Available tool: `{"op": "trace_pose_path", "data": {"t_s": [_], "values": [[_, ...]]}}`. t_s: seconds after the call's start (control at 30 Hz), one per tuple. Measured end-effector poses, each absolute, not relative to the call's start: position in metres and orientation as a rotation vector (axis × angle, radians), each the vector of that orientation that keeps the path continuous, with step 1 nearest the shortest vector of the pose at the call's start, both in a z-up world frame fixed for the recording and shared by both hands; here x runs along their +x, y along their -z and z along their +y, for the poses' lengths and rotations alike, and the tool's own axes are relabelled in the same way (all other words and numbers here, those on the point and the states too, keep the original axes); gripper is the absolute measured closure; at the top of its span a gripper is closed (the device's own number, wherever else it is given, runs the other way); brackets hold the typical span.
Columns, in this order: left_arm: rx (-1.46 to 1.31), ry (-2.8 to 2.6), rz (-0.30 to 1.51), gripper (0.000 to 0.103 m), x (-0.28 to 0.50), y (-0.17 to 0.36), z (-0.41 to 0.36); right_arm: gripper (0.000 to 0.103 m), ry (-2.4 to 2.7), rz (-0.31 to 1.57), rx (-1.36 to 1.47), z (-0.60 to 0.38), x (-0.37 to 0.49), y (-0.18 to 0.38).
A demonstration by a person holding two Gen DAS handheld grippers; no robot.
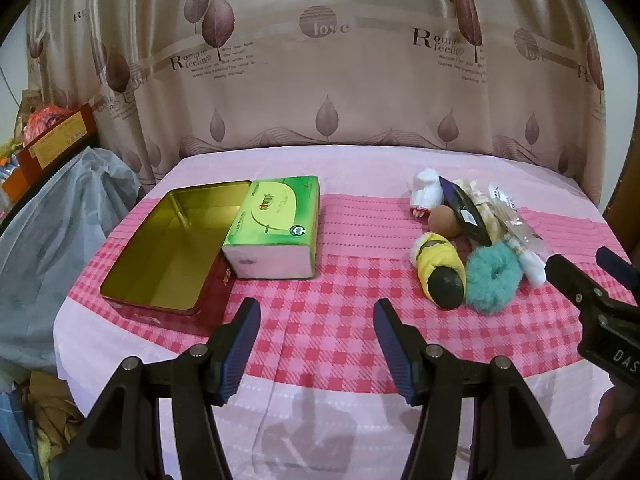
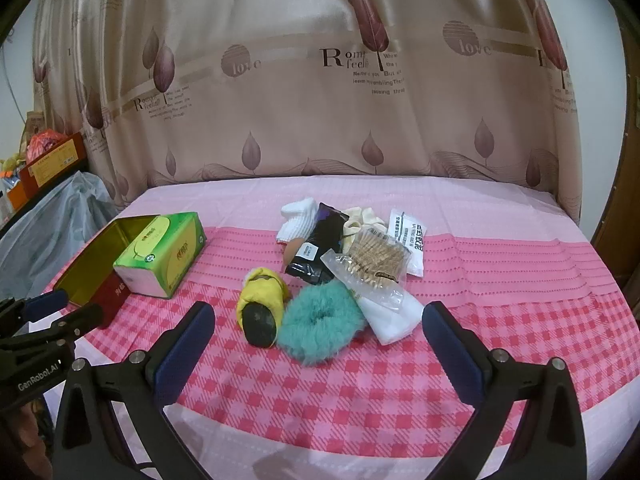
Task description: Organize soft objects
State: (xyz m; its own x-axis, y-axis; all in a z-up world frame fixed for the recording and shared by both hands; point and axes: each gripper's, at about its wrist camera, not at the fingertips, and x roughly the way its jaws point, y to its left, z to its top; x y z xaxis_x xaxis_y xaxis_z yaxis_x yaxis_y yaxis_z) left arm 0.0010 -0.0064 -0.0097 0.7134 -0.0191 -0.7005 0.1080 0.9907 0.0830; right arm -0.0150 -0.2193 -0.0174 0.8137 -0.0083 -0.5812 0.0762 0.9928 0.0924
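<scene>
A pile of small things lies on the pink checked cloth: a teal fluffy scrunchie [image 2: 320,330] [image 1: 494,276], a yellow and black plush toy [image 2: 260,308] [image 1: 442,274], white socks [image 2: 298,218] [image 1: 426,192], a cream scrunchie [image 2: 362,216], a black packet [image 2: 320,242] and a clear bag of wooden sticks [image 2: 372,264]. An open gold tin [image 1: 168,240] [image 2: 86,264] sits at the left with a green tissue pack [image 1: 276,226] [image 2: 164,254] resting on its right end. My left gripper [image 1: 316,320] is open and empty, near the table's front. My right gripper [image 2: 318,320] is open and empty, jaws either side of the scrunchie, short of it.
A beige leaf-print curtain [image 2: 320,100] hangs behind the table. A grey plastic bag [image 1: 52,240] and boxes [image 1: 56,140] stand off the left edge. A beige makeup sponge [image 1: 444,220] lies in the pile. A white folded packet [image 2: 394,318] lies right of the scrunchie.
</scene>
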Motion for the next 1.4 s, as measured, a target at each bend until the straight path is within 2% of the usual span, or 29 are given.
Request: {"op": "trace_pose_path", "data": {"t_s": [0.27,1.4], "values": [[0.134,0.045,0.727,0.043,-0.0018,0.0069,-0.0057,0.000,0.045,0.631,0.122,-0.2206,-0.0173,0.0177],[0.144,0.029,0.804,0.043,0.0030,0.0161,-0.0050,0.000,0.046,0.641,0.131,-0.2211,-0.0156,0.0180]]}}
